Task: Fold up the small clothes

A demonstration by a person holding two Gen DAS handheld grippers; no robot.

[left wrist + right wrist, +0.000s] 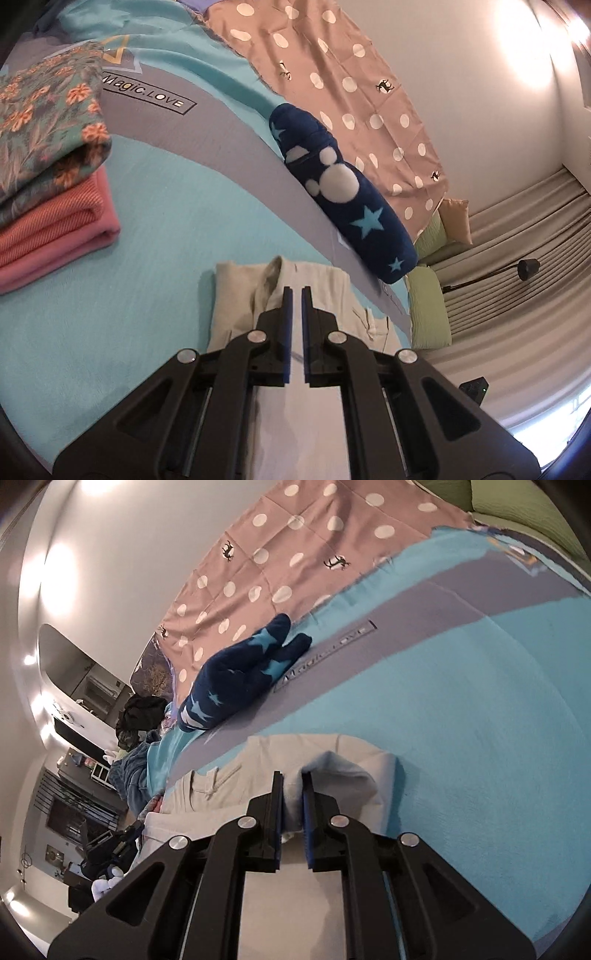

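Note:
A small cream garment (pixel 240 295) lies on the turquoise bed sheet (pixel 155 229), partly folded. My left gripper (pixel 296 291) is above it with its jaws nearly closed and a narrow gap between the blue pads; nothing shows between them. In the right wrist view the same cream garment (pixel 354 760) lies under my right gripper (pixel 292 777), which is shut on a raised fold of its cloth, lifted slightly off the sheet (pixel 480 738).
A stack of folded clothes, floral (pixel 44 125) on pink (pixel 55 236), sits at the left. A dark blue starred plush garment (pixel 343 192) lies by the dotted brown blanket (pixel 332 74); it also shows in the right wrist view (pixel 236 672). Green pillows (pixel 428 306) lie at the bed's end.

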